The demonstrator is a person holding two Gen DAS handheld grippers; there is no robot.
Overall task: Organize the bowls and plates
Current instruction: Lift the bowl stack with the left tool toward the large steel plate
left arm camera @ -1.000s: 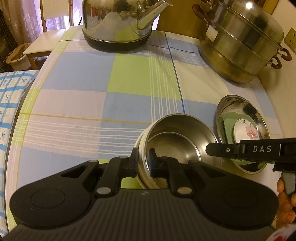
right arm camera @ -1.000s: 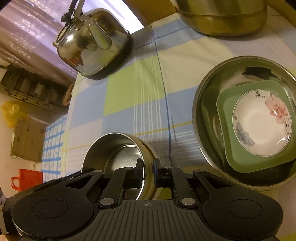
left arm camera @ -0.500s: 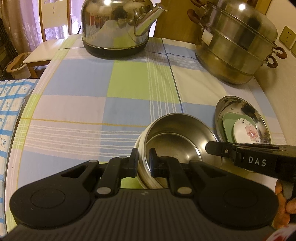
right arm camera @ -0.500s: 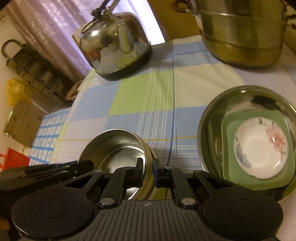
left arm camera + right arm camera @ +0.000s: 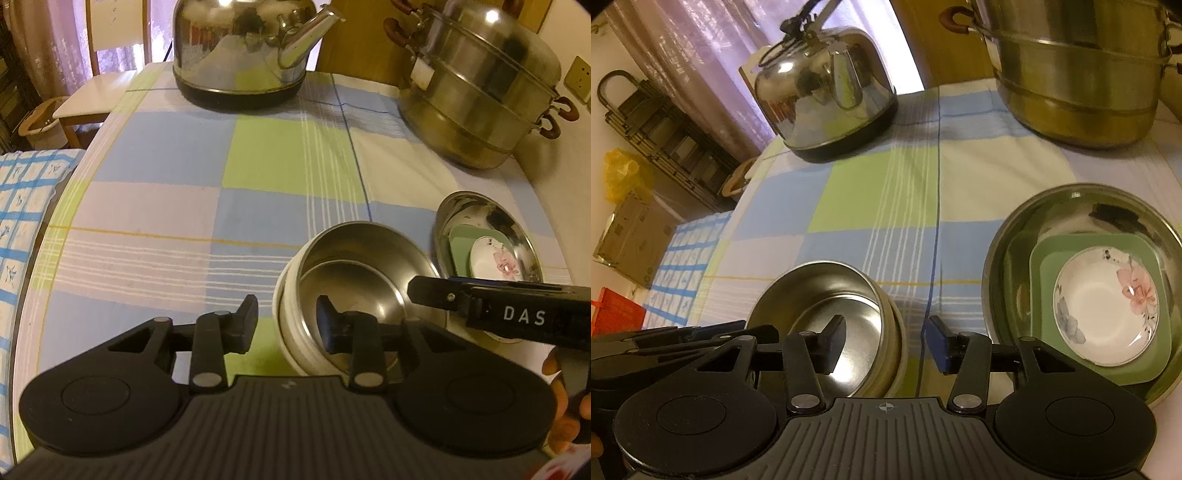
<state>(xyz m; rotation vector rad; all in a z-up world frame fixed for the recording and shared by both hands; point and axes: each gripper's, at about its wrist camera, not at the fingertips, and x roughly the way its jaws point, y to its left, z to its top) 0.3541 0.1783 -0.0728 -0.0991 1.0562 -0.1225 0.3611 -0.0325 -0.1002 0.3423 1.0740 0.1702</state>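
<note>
My left tongs (image 5: 286, 325) and right tongs (image 5: 884, 341) have just opened, both straddling the steel bowl's (image 5: 827, 314) rim unclamped. Lifting carelessly could snag and tip it.

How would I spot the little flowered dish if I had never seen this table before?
Start at the big steel steamer pot at the back of the checked tablecloth. In front of it sits a wide steel basin holding a green square plate. The flowered dish lies on that plate: the only white, round piece, painted with a pink and a blue flower.
</note>
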